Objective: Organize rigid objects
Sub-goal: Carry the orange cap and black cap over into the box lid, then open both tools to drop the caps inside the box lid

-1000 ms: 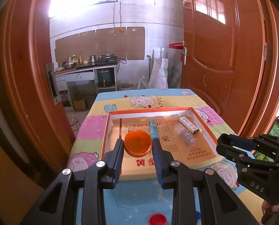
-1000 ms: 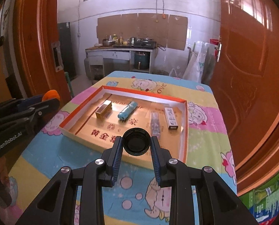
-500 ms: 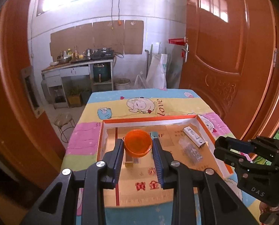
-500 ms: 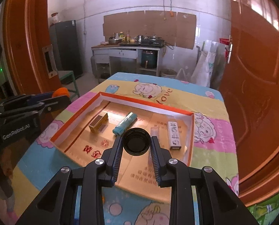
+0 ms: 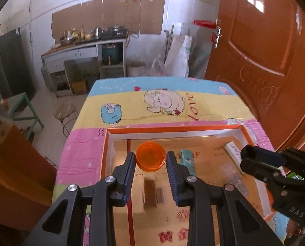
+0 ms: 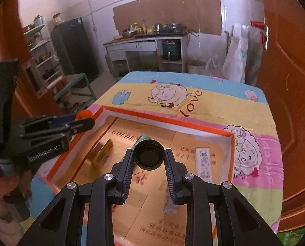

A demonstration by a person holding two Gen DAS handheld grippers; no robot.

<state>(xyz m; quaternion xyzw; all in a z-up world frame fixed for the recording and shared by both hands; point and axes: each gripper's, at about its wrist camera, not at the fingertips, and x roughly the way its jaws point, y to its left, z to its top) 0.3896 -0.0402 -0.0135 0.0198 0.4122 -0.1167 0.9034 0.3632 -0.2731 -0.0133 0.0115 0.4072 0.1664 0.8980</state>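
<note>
Orange cap (image 5: 150, 156) is sitting pinched in the left gripper (image 5: 150, 164); right gripper (image 6: 149, 164) is clamping a black cap (image 6: 149, 157). Both are hanging over the tray (image 6: 169, 124) (carrying step). Next: lowering each toward bare floor at 12 o'clock, then releasing.

The tray's (image 6: 230, 160) gold floor lies bare near its front; a brown box (image 6: 103, 153), teal tube (image 5: 188, 160) and white box (image 6: 203, 162) crowd the back.

A shallow box (image 6: 231, 155) sits on the table (image 6: 224, 106); inside it, a carton (image 6: 202, 162) lies right of a tube (image 5: 187, 158).
</note>
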